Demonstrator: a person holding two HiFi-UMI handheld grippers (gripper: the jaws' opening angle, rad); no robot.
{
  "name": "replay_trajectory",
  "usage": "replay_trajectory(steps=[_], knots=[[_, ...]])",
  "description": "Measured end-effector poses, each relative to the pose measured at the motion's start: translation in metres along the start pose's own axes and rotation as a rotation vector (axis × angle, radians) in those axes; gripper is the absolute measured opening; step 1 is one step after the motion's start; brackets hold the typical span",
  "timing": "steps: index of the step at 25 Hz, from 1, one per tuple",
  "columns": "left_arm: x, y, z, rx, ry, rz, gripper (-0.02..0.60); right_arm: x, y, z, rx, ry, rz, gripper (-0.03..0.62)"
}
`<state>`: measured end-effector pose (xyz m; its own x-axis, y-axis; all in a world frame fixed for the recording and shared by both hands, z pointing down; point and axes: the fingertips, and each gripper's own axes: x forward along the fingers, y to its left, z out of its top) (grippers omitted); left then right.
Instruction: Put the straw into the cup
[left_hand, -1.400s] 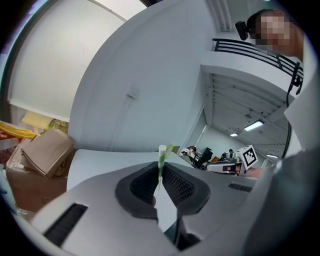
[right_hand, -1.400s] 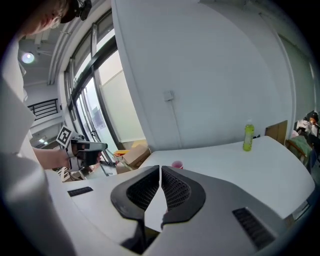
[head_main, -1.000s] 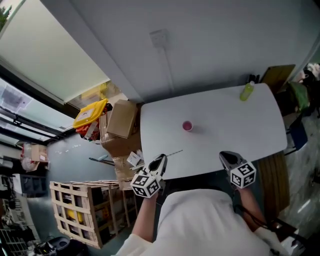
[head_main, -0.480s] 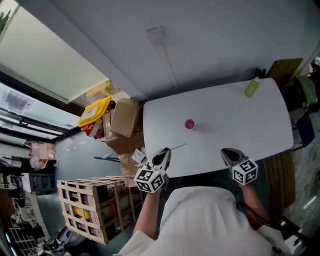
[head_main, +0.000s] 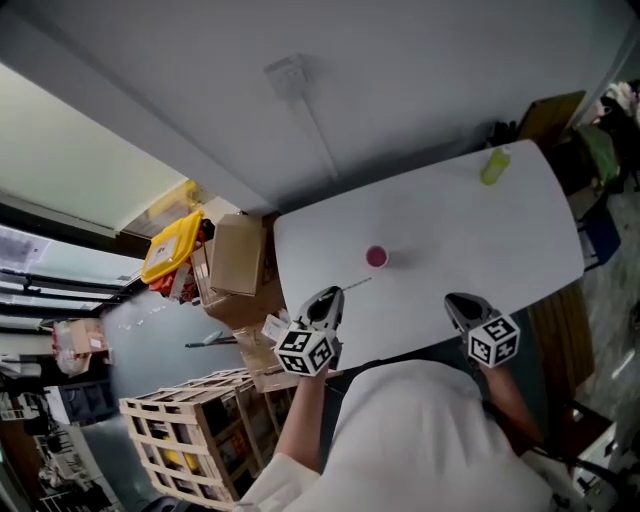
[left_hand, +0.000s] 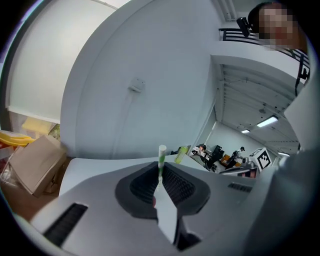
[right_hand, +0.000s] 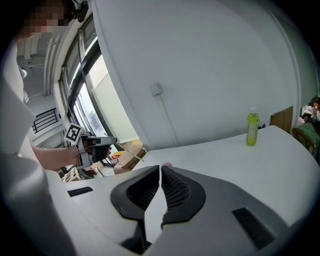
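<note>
A small pink cup (head_main: 376, 257) stands near the middle of the white table (head_main: 470, 235). My left gripper (head_main: 328, 298) hovers over the table's near left edge, shut on a thin white straw (head_main: 352, 287) whose tip points toward the cup and stops just short of it. In the left gripper view the straw (left_hand: 161, 161), white with a green stripe, sticks up from between the closed jaws. My right gripper (head_main: 458, 303) sits at the near edge to the right, shut with nothing in it. In the right gripper view the cup's rim (right_hand: 166, 164) peeks just over the jaws.
A yellow-green bottle (head_main: 493, 166) stands at the table's far right corner, also seen as the bottle (right_hand: 253, 127). Cardboard boxes (head_main: 238, 256), a yellow case (head_main: 172, 243) and a wooden crate (head_main: 190, 430) lie on the floor to the left. A grey wall runs behind the table.
My left gripper has carried the straw a little forward, bringing its tip nearer the cup. The right gripper has hardly moved. The head view has shifted slightly.
</note>
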<state>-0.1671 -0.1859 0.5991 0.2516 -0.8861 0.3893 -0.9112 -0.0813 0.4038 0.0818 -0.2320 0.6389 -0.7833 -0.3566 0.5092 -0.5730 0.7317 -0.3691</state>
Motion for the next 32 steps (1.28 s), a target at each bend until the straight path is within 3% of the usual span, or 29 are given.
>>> replay_trajectory(steps=[14,32], knots=[[0.1,0.041,-0.032,0.007,0.131,-0.067,0.025,0.01,-0.006,0.007,0.033,0.039,-0.12,0.038],[0.168,0.069,-0.095,-0.028,0.316,-0.036,0.026,-0.011,-0.025,-0.019,0.098,0.061,-0.242,0.038]])
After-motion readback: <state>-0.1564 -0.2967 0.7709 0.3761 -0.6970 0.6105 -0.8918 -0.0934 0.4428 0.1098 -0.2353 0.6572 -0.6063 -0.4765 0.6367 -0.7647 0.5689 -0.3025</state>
